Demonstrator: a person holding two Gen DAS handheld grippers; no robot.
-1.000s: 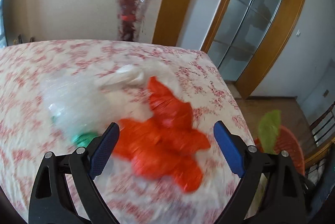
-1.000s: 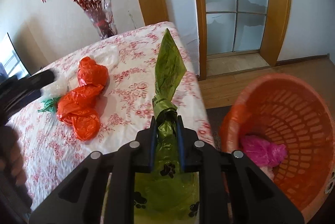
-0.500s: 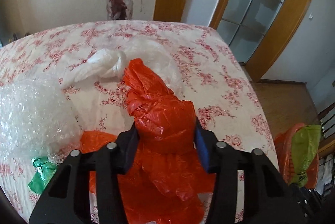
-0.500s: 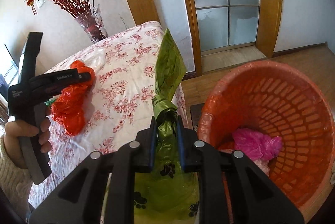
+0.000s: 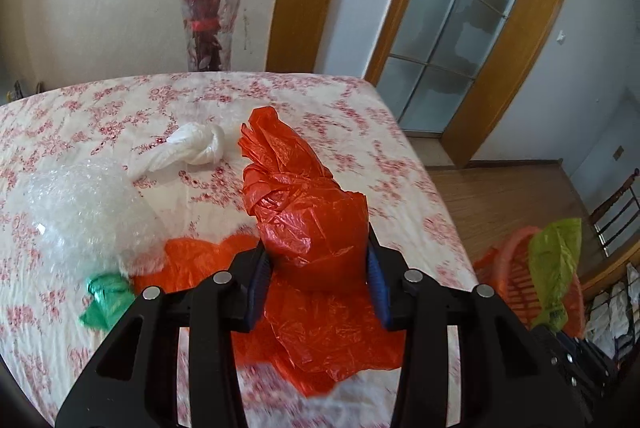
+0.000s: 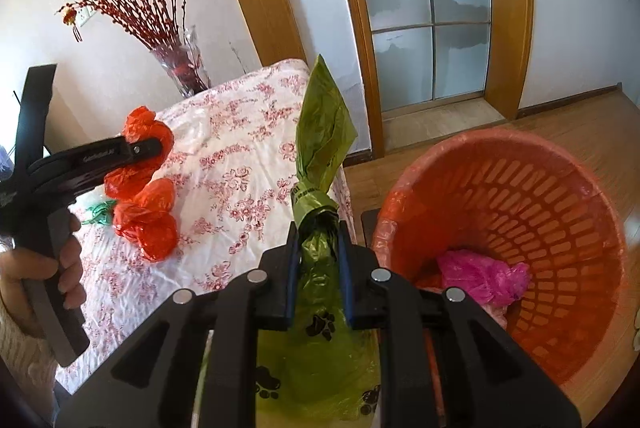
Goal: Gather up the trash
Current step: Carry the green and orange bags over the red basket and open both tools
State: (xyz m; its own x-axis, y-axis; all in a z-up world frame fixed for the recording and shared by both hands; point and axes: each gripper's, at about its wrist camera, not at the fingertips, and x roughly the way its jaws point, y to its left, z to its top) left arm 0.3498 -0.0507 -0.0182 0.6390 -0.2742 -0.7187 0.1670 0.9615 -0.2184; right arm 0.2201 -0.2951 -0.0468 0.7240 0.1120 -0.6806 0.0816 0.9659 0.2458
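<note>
My left gripper point(image 5: 316, 268) is shut on a crumpled orange plastic bag point(image 5: 304, 204) and holds it lifted over the floral table point(image 5: 360, 132); it also shows in the right wrist view point(image 6: 144, 148). My right gripper point(image 6: 318, 248) is shut on the knotted neck of a green paw-print bag point(image 6: 320, 144), beside the orange mesh basket point(image 6: 560, 196). A pink bag point(image 6: 480, 276) lies in the basket. A knotted white bag point(image 5: 192, 148), bubble wrap point(image 5: 80, 212) and a green scrap point(image 5: 106, 300) lie on the table.
A glass vase point(image 5: 208, 24) with red branches stands at the table's far edge. A glazed wooden door point(image 6: 428, 12) is behind the basket. The basket stands on the wood floor point(image 6: 600, 116) off the table's right edge. A chair point(image 5: 616, 212) is at far right.
My left gripper closed on the orange bag and has raised it off the table. My right gripper carried the green bag closer to the basket.
</note>
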